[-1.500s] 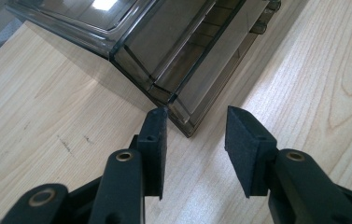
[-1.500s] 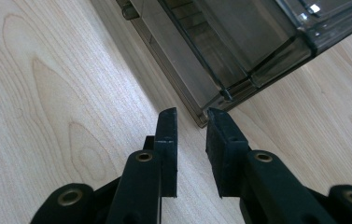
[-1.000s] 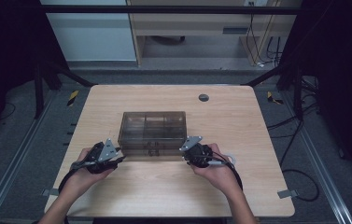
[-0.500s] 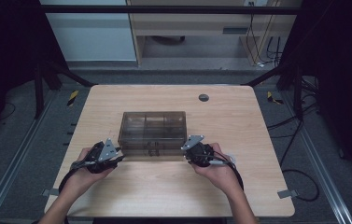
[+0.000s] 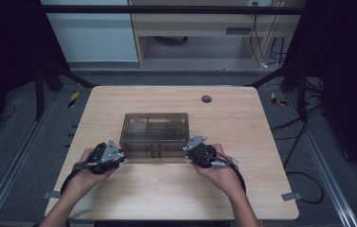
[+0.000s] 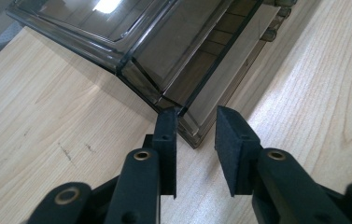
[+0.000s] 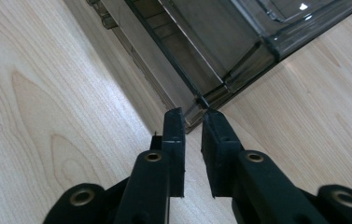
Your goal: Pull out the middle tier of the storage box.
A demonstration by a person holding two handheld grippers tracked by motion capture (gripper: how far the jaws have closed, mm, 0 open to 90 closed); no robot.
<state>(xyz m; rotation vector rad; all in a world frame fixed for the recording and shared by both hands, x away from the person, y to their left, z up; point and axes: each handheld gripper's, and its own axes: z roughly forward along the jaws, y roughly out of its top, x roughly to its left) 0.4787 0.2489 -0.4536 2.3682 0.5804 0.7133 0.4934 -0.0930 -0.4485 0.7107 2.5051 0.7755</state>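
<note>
At the near edge of the smoky plastic box [image 5: 155, 131], one tool sits at each front corner, and that pairing is what the coming move turns on. The box lies across the middle of the desk [image 5: 166, 198], its long side running left to right in the high view, with the latches on the side facing the person. The left tool [image 5: 111, 154] meets the near-left corner and the right tool [image 5: 196, 147] meets the near-right corner, so each hand is nearest to its own end and neither has to cross over.

In the left gripper view the left tool [image 6: 195, 122] points up at the corner of the box [image 6: 164, 60]; its jaws have just been closing, with the corner's lower edge poking into the gap. One pad looks to touch the corner while the other stands clear of it, so I judge it not yet clamped.

In the right gripper view the right tool [image 7: 192, 120] has its jaws nearly together, the tips level with the corner seam of the box [image 7: 211, 51]. Whether the pads pinch that thin edge or merely rest against it is hard to say from this angle; it looks like a light nip on the corner.

With the long side level between both hands, an even lift or an opening of the lid would likely need both corners held alike.
</note>
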